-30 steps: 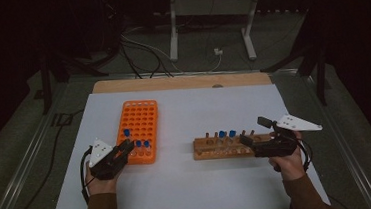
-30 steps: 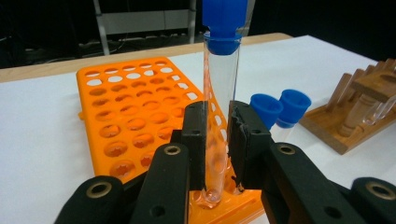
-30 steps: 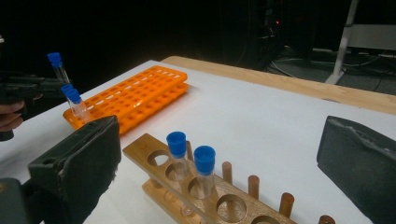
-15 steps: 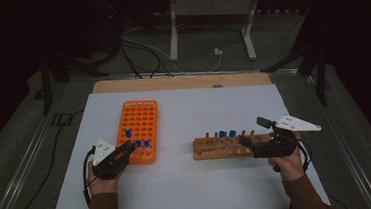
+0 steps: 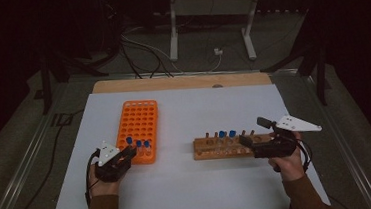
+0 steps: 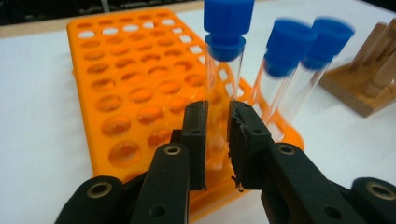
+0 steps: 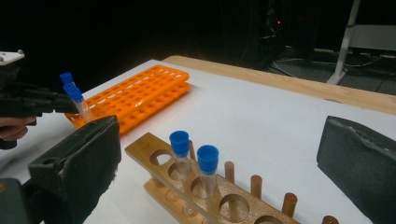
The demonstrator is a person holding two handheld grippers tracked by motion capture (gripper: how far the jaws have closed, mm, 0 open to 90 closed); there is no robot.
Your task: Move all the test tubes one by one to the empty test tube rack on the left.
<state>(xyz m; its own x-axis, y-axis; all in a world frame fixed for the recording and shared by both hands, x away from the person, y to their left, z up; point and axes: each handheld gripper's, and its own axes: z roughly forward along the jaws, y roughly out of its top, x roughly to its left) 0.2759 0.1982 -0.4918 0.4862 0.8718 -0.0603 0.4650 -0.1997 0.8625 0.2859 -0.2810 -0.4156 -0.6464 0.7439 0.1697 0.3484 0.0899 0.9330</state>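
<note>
Blue-capped test tube is clamped upright by the left tool at the orange rack, lower left of the high view, seemingly so it slides straight in its hole. Right tool is held wide open, empty, by the wooden rack.

The high view looks forward and down from above the person's side of the white table, far enough off to take in the whole top, with the orange rack left of the wooden rack. The left gripper view sits very close and low just in front of the orange rack, looking across its holes, with a corner of the wooden rack at its right edge. The right gripper view sits close above the wooden rack and faces past it toward the orange rack, so both racks are shared by all views.
</note>
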